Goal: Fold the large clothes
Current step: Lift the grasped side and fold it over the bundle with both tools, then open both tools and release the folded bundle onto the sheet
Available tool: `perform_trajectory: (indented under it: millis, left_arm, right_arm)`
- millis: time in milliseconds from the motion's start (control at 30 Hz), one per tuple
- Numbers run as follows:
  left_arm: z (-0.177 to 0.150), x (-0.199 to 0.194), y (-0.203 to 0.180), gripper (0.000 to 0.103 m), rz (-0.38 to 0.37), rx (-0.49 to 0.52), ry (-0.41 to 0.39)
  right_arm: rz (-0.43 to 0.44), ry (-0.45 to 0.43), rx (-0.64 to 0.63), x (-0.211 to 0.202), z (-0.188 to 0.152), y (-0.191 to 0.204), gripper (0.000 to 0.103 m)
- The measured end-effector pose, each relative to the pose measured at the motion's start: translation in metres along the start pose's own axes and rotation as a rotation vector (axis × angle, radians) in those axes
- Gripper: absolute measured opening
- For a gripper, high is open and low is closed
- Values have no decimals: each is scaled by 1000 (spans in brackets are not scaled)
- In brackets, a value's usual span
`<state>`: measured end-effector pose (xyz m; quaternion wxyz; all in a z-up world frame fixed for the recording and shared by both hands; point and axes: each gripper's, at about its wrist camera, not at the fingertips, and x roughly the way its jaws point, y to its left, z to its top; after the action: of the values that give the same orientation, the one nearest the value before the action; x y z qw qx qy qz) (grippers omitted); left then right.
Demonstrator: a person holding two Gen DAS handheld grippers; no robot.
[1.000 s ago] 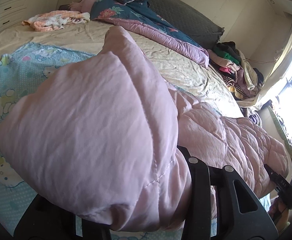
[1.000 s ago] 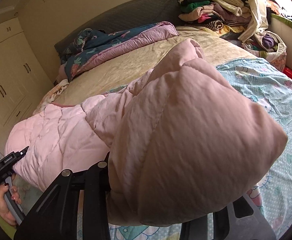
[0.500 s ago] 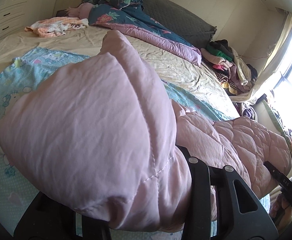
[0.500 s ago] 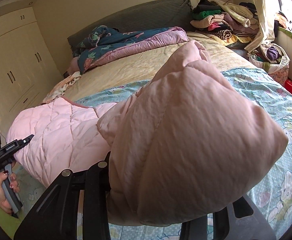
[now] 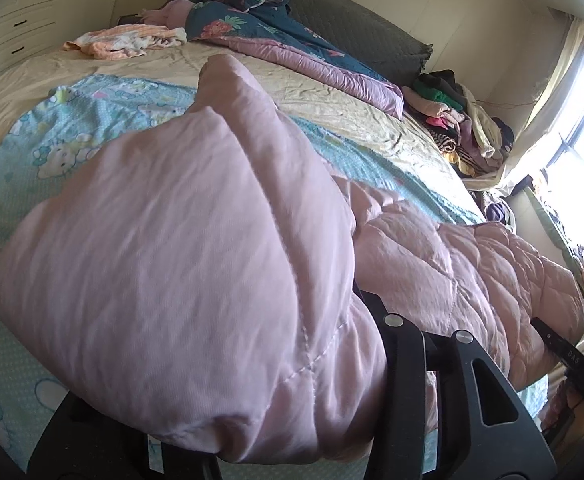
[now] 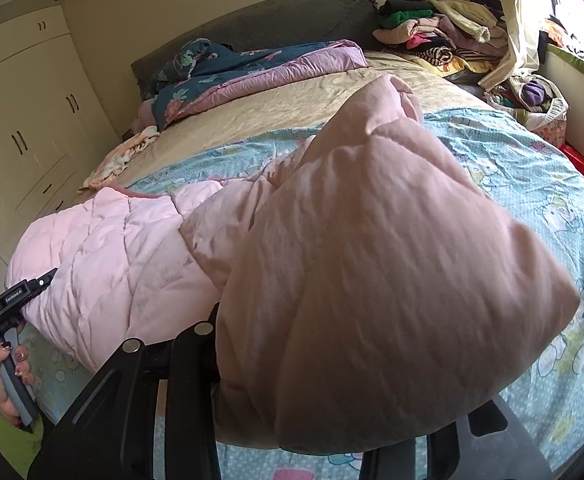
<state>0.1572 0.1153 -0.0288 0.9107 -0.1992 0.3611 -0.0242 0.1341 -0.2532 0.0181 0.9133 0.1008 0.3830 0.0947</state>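
The pink quilted coat fills the centre and lower part of both wrist views, lifted in a bulging fold above a light blue cartoon-print sheet spread over the bed. In the left wrist view the puffed corner of the coat bunches between the black fingers of the left gripper at the bottom of the frame; the jaws are opening, with the padded fabric still wedged between them and the right-hand finger pressed against it. The rest of the coat trails toward the lower right of that frame, where part of the other tool shows at the edge.

In the right wrist view the right gripper, at the bottom of the frame, is clenched on the opposite corner of the coat, the fabric swelling out above its fingers and hiding their tips. The coat's lighter quilted body lies to the left of that frame on the blue sheet. At the lower left edge a hand with dark painted nails and a green sleeve grips the handle of the left tool.

Beyond the coat, a beige sheet covers the far half of the bed. A dark floral duvet with a mauve lining lies crumpled against the grey headboard. A heap of mixed clothes sits at the upper right near the curtain, and cream wardrobes stand at the left.
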Motion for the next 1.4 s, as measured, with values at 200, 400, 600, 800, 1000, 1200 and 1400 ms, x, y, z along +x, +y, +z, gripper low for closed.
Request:
perform_trajectory:
  millis: [200, 400, 600, 800, 1000, 1200, 1400]
  left_arm:
    - [-25, 3, 14, 49, 7, -13, 13]
    - [-43, 2, 27, 65, 5, -36, 10]
    - [-54, -14, 30, 76, 18, -23, 7]
    - [-63, -39, 28, 93, 49, 15, -10]
    - [-66, -71, 22, 94, 82, 50, -49]
    - [-64, -106, 3, 94, 92, 90, -113]
    - [-63, -131, -17, 94, 83, 133, -149]
  right_arm:
    - [-24, 42, 86, 15, -24, -20, 46]
    - [15, 61, 222, 18, -48, -48, 70]
    - [1, 49, 233, 1, -63, -52, 91]
    - [-45, 11, 191, -31, -75, -46, 97]
    - [-77, -77, 136, -77, -85, -35, 98]
    - [-62, -159, 81, -119, -85, -16, 99]
    - [-57, -233, -9, -157, -88, 16, 99]
